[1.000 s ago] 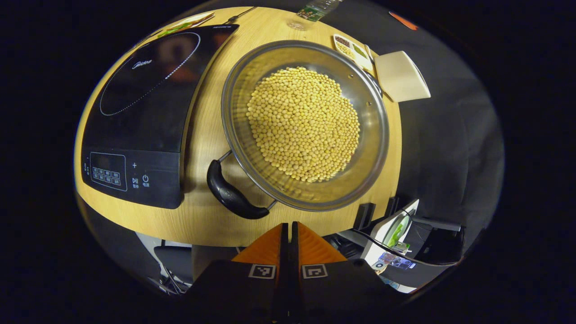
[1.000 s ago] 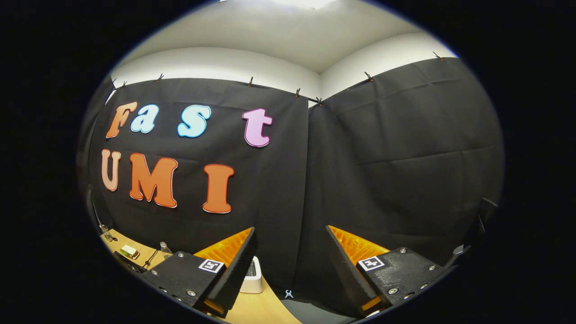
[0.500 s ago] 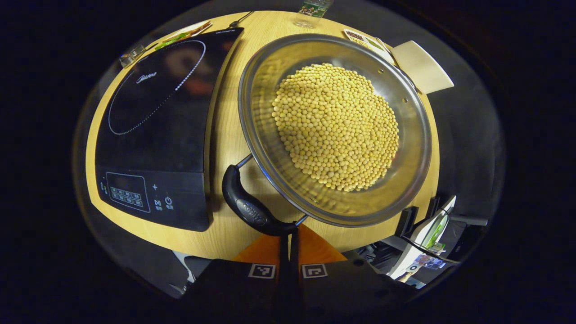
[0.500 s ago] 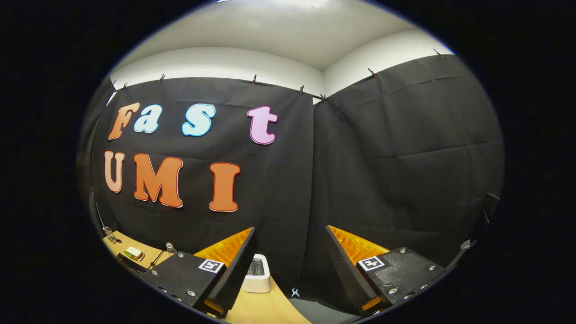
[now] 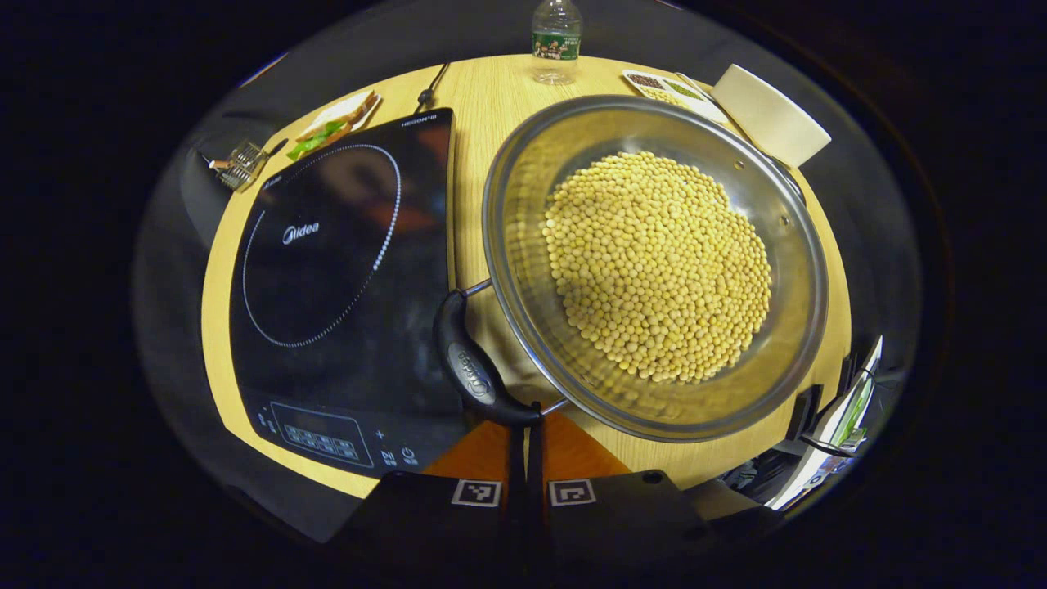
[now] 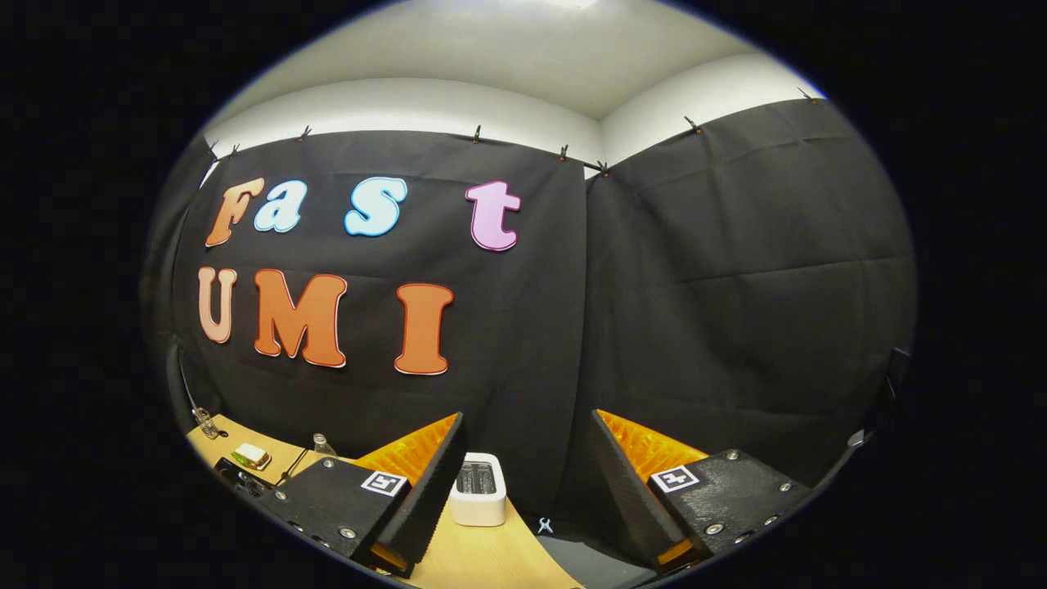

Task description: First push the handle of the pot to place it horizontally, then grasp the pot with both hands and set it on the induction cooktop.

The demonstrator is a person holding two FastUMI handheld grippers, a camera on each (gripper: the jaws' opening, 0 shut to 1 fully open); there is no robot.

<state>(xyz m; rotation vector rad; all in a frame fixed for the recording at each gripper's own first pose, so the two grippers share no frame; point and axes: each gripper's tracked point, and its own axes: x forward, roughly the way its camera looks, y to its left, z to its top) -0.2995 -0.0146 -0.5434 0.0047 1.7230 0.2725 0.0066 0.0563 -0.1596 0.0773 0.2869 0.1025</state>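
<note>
In the left gripper view a wide steel pot (image 5: 523, 213) full of yellow beans (image 5: 658, 266) rests on the wooden table (image 5: 483, 123), right of a black induction cooktop (image 5: 335, 278). The pot's black near handle (image 5: 470, 368) curves from its lower-left rim, partly over the cooktop's edge. My left gripper (image 5: 525, 425) is shut, its tips touching the lower end of that handle. In the right gripper view my right gripper (image 6: 527, 470) stands open, empty, raised and facing the black cloth wall.
A water bottle (image 5: 554, 41), a small tray of seasonings (image 5: 667, 86) and a white toaster (image 5: 769, 114) stand at the table's far side. A sandwich (image 5: 331, 127) and a metal clip (image 5: 237, 164) lie beyond the cooktop. The toaster (image 6: 478, 491) also sits below my right gripper.
My left gripper came forward until its shut tips met the pot's handle; the handle now reaches over the cooktop's edge. The right gripper drifted slightly and stays open.
</note>
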